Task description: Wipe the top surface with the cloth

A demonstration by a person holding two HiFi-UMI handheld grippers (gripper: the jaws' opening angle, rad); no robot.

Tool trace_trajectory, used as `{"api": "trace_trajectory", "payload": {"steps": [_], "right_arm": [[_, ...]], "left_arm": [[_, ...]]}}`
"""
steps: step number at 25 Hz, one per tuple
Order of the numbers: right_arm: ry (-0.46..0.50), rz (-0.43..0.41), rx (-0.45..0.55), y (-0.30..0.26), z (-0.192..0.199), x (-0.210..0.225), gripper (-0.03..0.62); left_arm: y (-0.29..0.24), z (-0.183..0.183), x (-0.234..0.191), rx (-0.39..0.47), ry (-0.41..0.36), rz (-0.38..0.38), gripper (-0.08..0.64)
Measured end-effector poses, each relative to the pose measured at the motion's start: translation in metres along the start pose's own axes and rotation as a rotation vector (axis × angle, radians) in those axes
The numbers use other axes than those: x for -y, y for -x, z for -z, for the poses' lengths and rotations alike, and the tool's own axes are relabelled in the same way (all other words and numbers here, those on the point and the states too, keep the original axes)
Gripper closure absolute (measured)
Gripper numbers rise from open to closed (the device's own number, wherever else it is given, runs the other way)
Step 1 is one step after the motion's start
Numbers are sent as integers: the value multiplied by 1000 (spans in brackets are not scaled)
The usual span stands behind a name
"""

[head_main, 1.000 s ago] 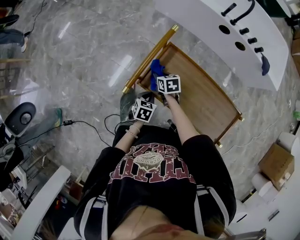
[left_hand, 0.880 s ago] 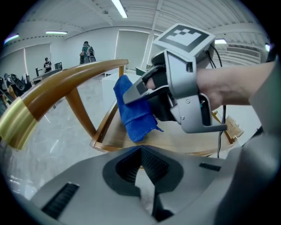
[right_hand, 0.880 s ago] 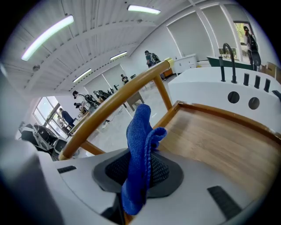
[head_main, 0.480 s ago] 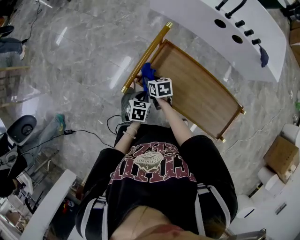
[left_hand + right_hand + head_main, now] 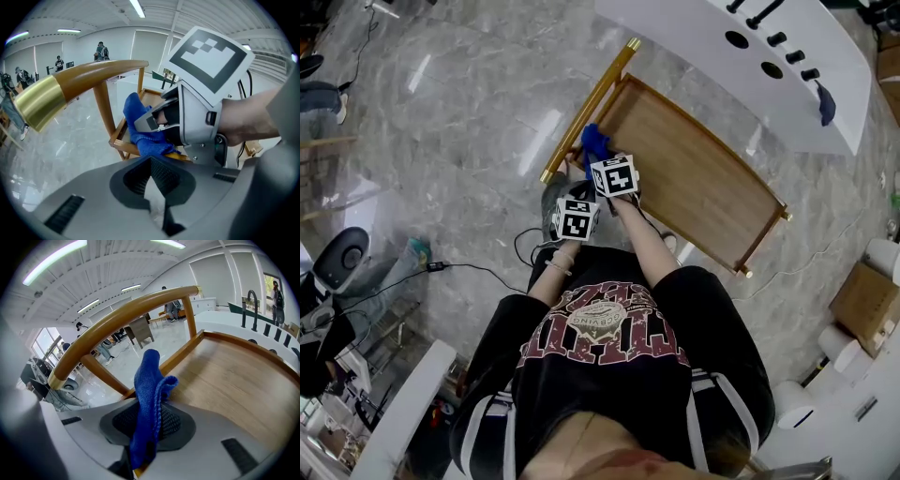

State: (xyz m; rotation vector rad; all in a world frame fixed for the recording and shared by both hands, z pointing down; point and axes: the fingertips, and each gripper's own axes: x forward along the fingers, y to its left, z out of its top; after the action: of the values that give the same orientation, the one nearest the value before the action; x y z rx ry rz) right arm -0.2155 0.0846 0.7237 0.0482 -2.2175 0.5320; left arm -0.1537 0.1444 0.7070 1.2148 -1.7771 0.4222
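right tool [image 5: 149,425]: clamped on blue cloth [image 5: 149,380]; a fold stands up out of the jaws, a short tail hangs below.
left tool [image 5: 157,187]: jaws together, nothing between; held off the wooden top [image 5: 234,385], just beside the right tool, outside the handle-end edge.
cloth position: at the corner of the top nearest the handle bar [image 5: 122,317], close to the raised rim.
step (judged): start of the wipe; nearly the whole top lies ahead toward the far edge.
risk 1: cloth bunched into a narrow wad, so only a thin strip would touch the wood. Likely streaks and missed bands unless flattened or the passes overlap.
risk 2: jaw tips sit low in the wad; pressing down may drag plastic on the wood instead of fabric.
risk 3: rim and handle posts very near; a sideways stroke could snag the cloth and pull it out of the grip.
risk 4: nothing braces the stand; a firm push could shift it.
hidden: cloth-to-wood contact not visible in any view; marker cubes cover the jaw tips in the head view; base of the stand out of view; no dirt discernible on the wood.
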Motion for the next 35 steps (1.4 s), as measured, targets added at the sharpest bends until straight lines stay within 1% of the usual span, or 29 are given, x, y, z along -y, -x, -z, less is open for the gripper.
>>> {"api": "trace_trajectory", "payload": {"steps": [2,5,8,17,21,24,27,30,35], "right_arm": [[2,-3,-5,1,2,0,505],[4,-2,-8,4,4,2,505],[-6,-2,-9,7,5,6,505],[-1,8,-15,24,19,21,505],[-16,27,-24,34,28,32,505],[-30,42,-19,44,34,42,505],[-32,51,-19,52,40,49,505],[-37,53,-19,56,44,53,505],[-47,63,-19,63,49,58,505]], "left_arm": [[1,1,0,-10,-9,-4,512],[0,-2,0,0,-49,-16,512],[1,-5,1,6,-56,-17,512],[-4,-4,24,-32,-93,22,512],[-9,-6,34,-39,-130,36,512],[-12,-9,41,-45,-128,46,512],[-13,-12,46,-42,-146,50,512],[-16,-15,46,-40,-130,38,512],[-19,-17,50,-43,-120,49,512]]}}
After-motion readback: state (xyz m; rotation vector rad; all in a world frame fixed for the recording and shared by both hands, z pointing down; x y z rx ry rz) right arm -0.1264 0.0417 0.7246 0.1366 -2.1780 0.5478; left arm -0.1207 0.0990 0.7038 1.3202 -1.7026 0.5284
